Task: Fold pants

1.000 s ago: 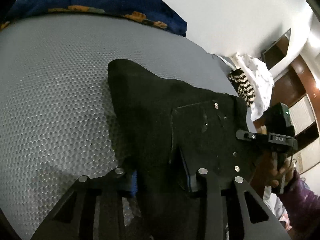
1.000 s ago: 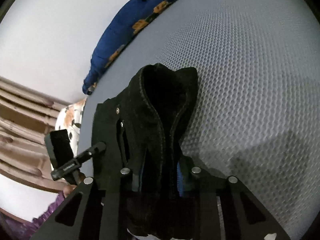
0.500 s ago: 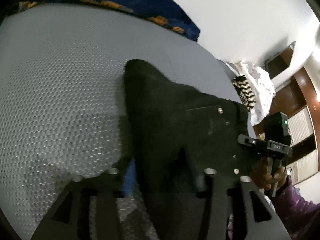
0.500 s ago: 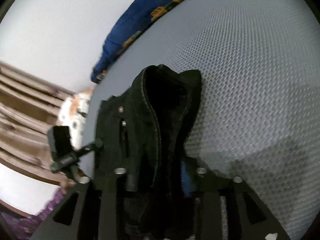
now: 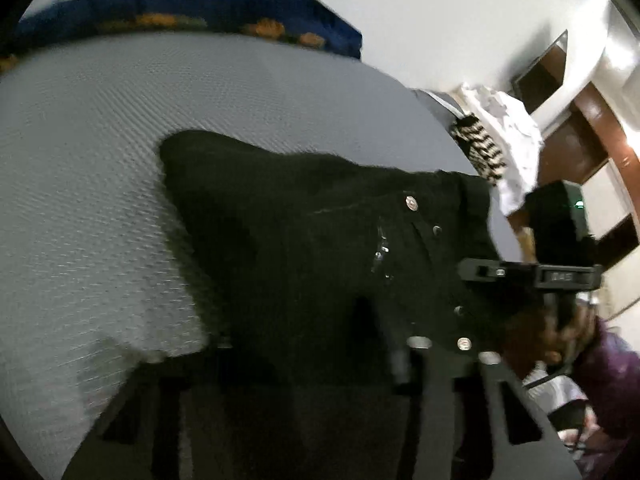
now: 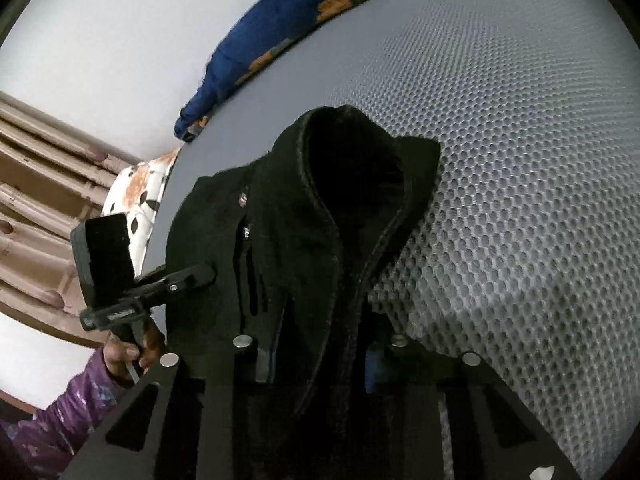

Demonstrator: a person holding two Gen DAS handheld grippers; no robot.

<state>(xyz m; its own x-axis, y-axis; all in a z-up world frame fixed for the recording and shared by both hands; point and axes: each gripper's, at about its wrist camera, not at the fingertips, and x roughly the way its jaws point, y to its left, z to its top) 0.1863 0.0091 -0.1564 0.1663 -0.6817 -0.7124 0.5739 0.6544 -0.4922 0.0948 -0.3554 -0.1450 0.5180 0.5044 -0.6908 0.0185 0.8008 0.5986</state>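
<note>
Grey honeycomb-textured bed (image 6: 520,160); black pants (image 6: 320,220), blue floral blanket (image 6: 280,20) on it.

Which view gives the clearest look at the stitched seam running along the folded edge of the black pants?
The right wrist view: sharp, with the stitched seam curving down the black pants toward the camera. The left wrist view is motion-blurred; the pants read as a dark mass with rivets, faint pocket stitching and no clear seam.

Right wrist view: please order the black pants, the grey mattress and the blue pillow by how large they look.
1. grey mattress
2. black pants, though nearness to the camera enlarges them
3. blue pillow, partly cut by the frame edge
</note>
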